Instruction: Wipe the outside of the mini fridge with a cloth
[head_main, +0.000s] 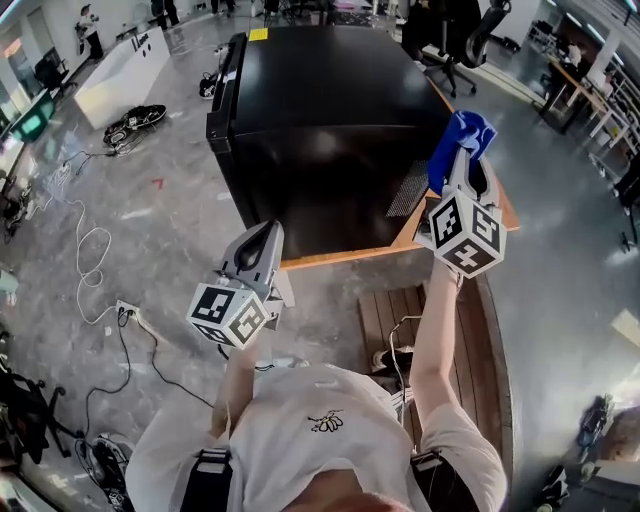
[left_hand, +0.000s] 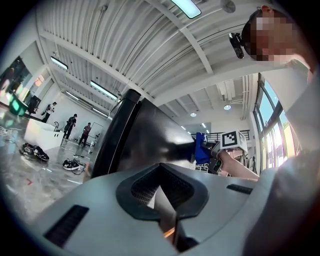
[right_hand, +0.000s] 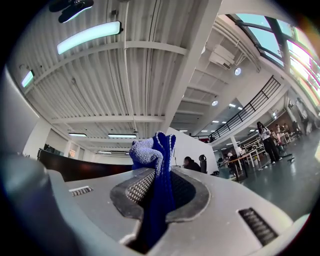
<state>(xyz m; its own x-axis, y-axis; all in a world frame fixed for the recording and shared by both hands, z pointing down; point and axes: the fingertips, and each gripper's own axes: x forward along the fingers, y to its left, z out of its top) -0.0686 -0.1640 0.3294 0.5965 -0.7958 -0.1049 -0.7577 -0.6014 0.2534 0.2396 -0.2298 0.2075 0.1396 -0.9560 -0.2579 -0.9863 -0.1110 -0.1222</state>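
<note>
**Head view:** A black mini fridge (head_main: 320, 110) is seen from above. It stands on a wooden board (head_main: 345, 257) on a grey floor (head_main: 150, 230). The left gripper (head_main: 266, 233) is held up in front of the fridge, near its lower left corner. The right gripper (head_main: 466, 165) is held up by the fridge's right side. A blue cloth (head_main: 462, 138) sticks out from its tip, just beside the fridge. It cannot be told whether the cloth touches the fridge. Loose cables (head_main: 95, 250) lie on the floor at the left.

**Left gripper view:** The left gripper (left_hand: 162, 185) is seen with its two jaws pressed together, and nothing is held between them. The fridge (left_hand: 145, 140) is seen past the jaws as a big dark box. The right gripper (left_hand: 212, 159) is seen further back by the fridge's far edge, with the blue cloth (left_hand: 201, 148) bunched at its tip.

**Right gripper view:** The right gripper (right_hand: 157, 187) is seen with its jaws squeezed onto the blue cloth (right_hand: 152, 155). The cloth is pinched in the middle, and a crumpled bunch sticks up above the jaws. The fridge (right_hand: 75, 169) is seen only as a dark strip at the left.
</note>
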